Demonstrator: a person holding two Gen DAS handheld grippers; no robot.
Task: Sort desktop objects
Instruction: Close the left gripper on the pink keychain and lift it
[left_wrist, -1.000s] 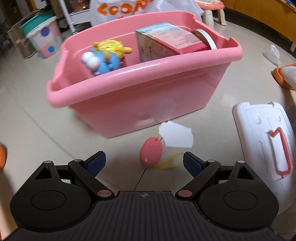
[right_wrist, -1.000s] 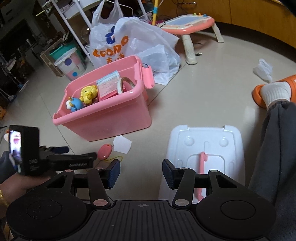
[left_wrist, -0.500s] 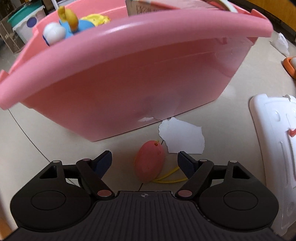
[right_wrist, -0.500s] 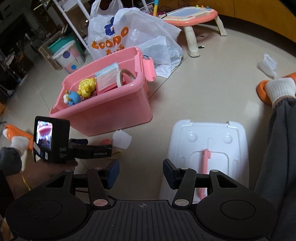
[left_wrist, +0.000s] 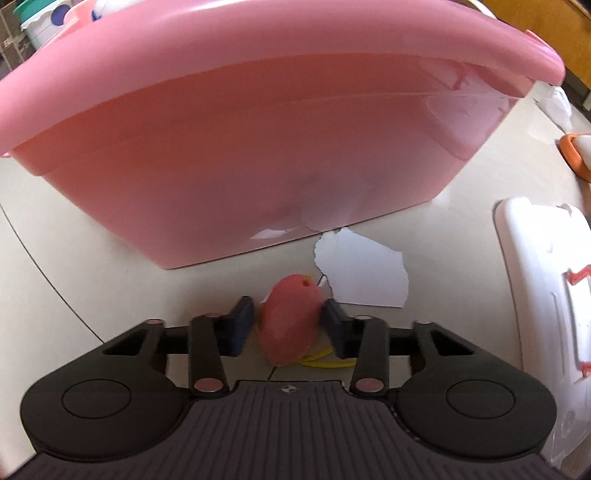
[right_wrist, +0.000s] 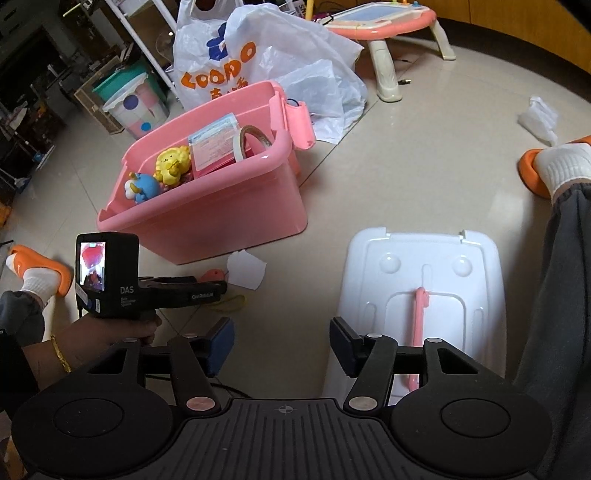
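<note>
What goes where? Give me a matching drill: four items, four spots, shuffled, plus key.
Items
1. pink egg toy
2. tape roll
3. paper scrap
4. white lid

Spots
A. flat on the floor ahead of the right gripper
B. inside the pink bin
C. between the fingers of the left gripper
D. on the floor by the bin's base

Pairs: 1-C, 2-B, 3-D, 4-A
</note>
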